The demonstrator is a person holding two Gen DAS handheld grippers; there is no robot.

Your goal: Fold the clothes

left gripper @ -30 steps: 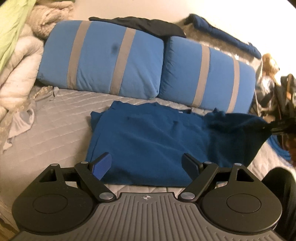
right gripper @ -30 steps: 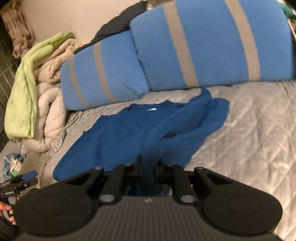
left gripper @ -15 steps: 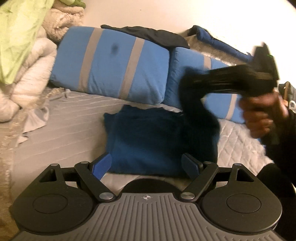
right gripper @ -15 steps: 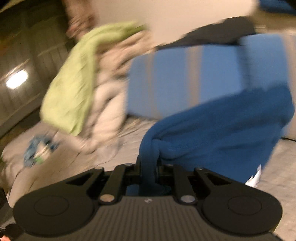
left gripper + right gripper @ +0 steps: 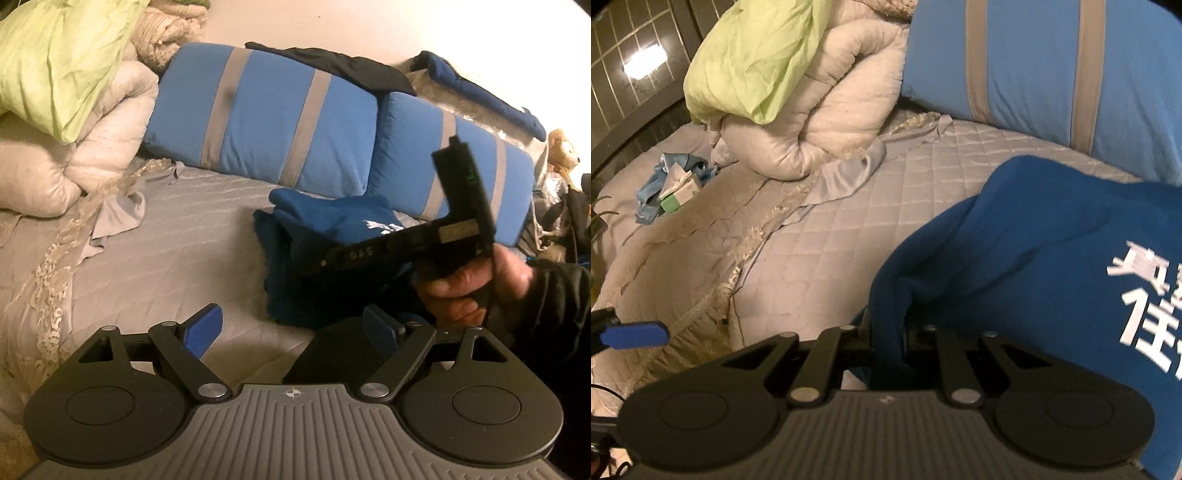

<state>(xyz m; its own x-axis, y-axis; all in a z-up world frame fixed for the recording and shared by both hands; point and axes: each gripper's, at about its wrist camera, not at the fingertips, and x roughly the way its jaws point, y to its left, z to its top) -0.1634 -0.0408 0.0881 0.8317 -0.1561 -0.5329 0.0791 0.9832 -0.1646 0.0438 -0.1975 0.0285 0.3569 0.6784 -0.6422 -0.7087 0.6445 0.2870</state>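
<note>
A dark blue garment (image 5: 325,236) with white lettering lies folded over itself on the grey quilted bed, below the blue pillows. In the right wrist view my right gripper (image 5: 888,343) is shut on an edge of this blue garment (image 5: 1034,258), whose folded-over half shows white characters. The right gripper's black body (image 5: 406,243) and the hand holding it cross above the garment in the left wrist view. My left gripper (image 5: 295,326) hangs open near the bed's front, just short of the garment, with nothing between its blue pads (image 5: 205,326).
Two blue pillows with grey stripes (image 5: 266,114) lean at the bed's head, a black garment (image 5: 332,66) on top. A cream duvet (image 5: 820,110) and lime-green cloth (image 5: 750,55) pile at the left. Small blue clutter (image 5: 672,181) lies on the far left.
The right gripper has swept the garment's right side up and over to the left, doubling the garment over. The left gripper has shifted a little sideways and stays open.
</note>
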